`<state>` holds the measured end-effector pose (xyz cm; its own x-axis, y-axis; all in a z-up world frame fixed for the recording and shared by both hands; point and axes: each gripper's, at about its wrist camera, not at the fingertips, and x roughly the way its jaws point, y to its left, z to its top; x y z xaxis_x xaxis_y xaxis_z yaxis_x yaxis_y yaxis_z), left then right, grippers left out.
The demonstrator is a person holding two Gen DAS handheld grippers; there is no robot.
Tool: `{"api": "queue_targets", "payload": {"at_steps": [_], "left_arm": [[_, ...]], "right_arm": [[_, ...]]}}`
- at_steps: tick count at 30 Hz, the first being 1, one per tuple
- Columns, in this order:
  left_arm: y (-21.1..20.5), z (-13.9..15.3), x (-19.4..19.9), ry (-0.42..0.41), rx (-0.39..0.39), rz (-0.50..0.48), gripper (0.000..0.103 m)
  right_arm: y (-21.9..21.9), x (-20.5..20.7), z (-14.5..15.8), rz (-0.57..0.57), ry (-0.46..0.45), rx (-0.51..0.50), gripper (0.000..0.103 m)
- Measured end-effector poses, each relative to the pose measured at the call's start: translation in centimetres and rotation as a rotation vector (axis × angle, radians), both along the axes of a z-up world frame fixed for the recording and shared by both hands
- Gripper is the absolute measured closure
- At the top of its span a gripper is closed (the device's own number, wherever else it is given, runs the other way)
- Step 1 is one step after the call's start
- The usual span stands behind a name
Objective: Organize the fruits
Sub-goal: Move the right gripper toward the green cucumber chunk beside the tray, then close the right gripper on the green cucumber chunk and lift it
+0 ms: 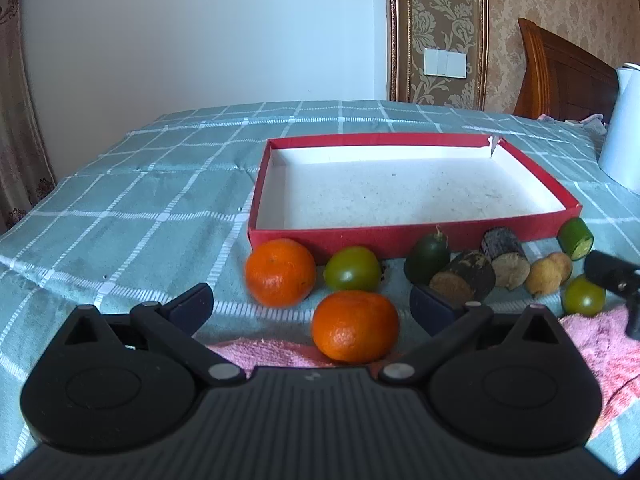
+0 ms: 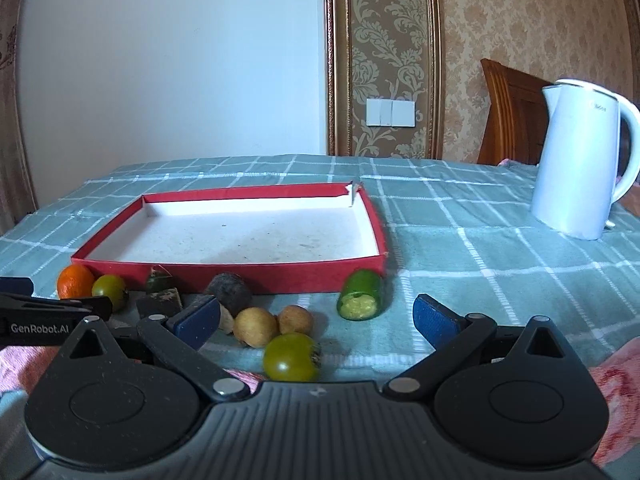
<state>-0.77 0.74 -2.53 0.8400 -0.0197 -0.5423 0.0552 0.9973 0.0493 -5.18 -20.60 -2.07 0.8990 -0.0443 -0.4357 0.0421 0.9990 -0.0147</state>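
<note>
An empty red box (image 1: 400, 236) with a white inside lies on the checked cloth; it also shows in the right wrist view (image 2: 240, 270). Fruits lie in a row before it. My left gripper (image 1: 312, 308) is open, with an orange (image 1: 355, 326) between its fingers, untouched. A second orange (image 1: 280, 272) and a green tomato (image 1: 352, 273) lie behind. My right gripper (image 2: 316, 320) is open above another green tomato (image 2: 291, 357). Two small yellow fruits (image 2: 256, 326), dark cut pieces (image 2: 230, 290) and a cut cucumber piece (image 2: 360, 296) lie near it.
A white electric kettle (image 2: 576, 160) stands at the right on the table. A pink towel (image 1: 600, 344) lies at the near edge under both grippers. A wooden chair (image 2: 512, 116) stands behind the table. The left gripper (image 2: 52, 312) shows at the right wrist view's left edge.
</note>
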Motion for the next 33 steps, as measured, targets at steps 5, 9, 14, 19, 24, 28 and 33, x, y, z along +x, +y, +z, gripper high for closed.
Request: {"api": "queue_targets", "payload": {"at_steps": [5, 9, 14, 19, 24, 28, 33], "left_arm": [[0.1, -0.4, 0.1, 0.013, -0.002, -0.003, 0.0], [0.3, -0.4, 0.0, 0.003, -0.003, 0.002, 0.0], [0.5, -0.8, 0.2, 0.017, -0.019, 0.007, 0.0], [0.6, -1.2, 0.2, 0.026, -0.021, 0.005, 0.0], [0.8, -1.3, 0.2, 0.025, -0.03, -0.001, 0.0], [1.0, -1.4, 0.3, 0.026, -0.045, -0.005, 0.0], [1.3, -1.5, 0.6, 0.037, -0.06, -0.007, 0.0]], "right_arm": [[-1.0, 0.0, -0.2, -0.024, -0.003, -0.001, 0.0], [-2.0, 0.1, -0.3, -0.054, -0.011, 0.011, 0.0], [-3.0, 1.5, -0.2, -0.105, -0.004, -0.001, 0.0], [-3.5, 3.6, -0.7, -0.11, 0.034, -0.008, 0.007], [-4.0, 5.7, -1.5, -0.105, 0.103, 0.031, 0.02], [-4.1, 6.8, -2.0, -0.102, 0.141, 0.056, 0.026], [-3.8, 7.7, -2.4, -0.096, 0.173, 0.048, 0.04]]}}
